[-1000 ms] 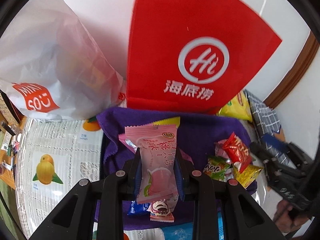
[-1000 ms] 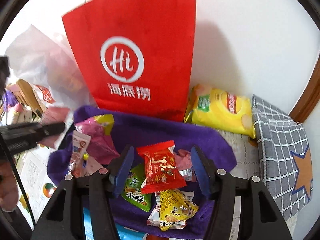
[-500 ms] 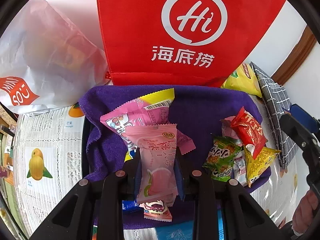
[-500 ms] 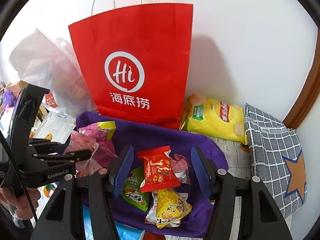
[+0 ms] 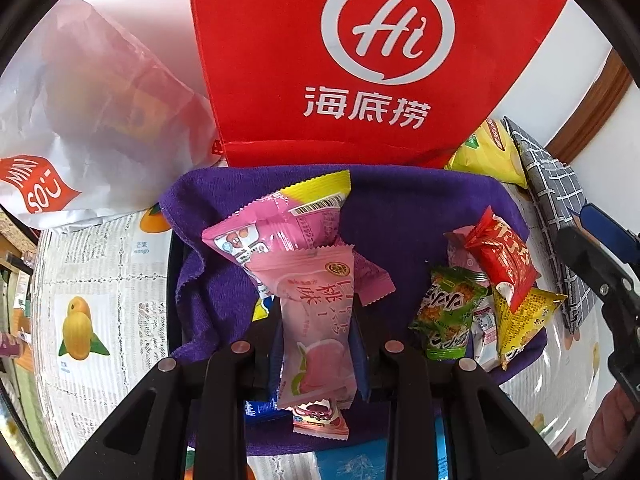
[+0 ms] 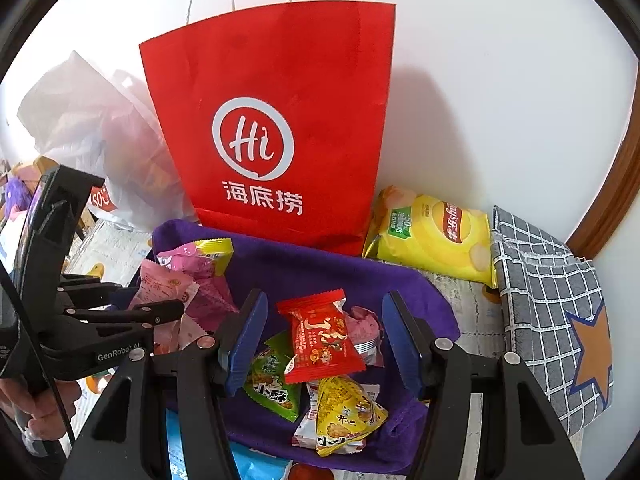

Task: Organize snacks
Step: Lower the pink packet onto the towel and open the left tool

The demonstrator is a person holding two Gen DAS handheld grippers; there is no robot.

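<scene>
Left wrist: claw (image 5: 318,354) clamping peach snack (image 5: 316,320) (lowered toward purple cloth (image 5: 400,216)).

Bench (image 5: 120,280) covered with a fruit-printed sheet. Lying directly on it: purple cloth (image 6: 320,268) at centre; red paper bag (image 6: 276,128) upright behind; white plastic bag (image 5: 100,120) at left; yellow crisp packet (image 6: 436,232) and grey checked cloth (image 6: 548,280) at right.

Glossy plastic pink snack wrapper (image 5: 318,322) over a fuzzy purple cloth (image 5: 404,224), before a matt red paper bag (image 5: 360,60).
</scene>
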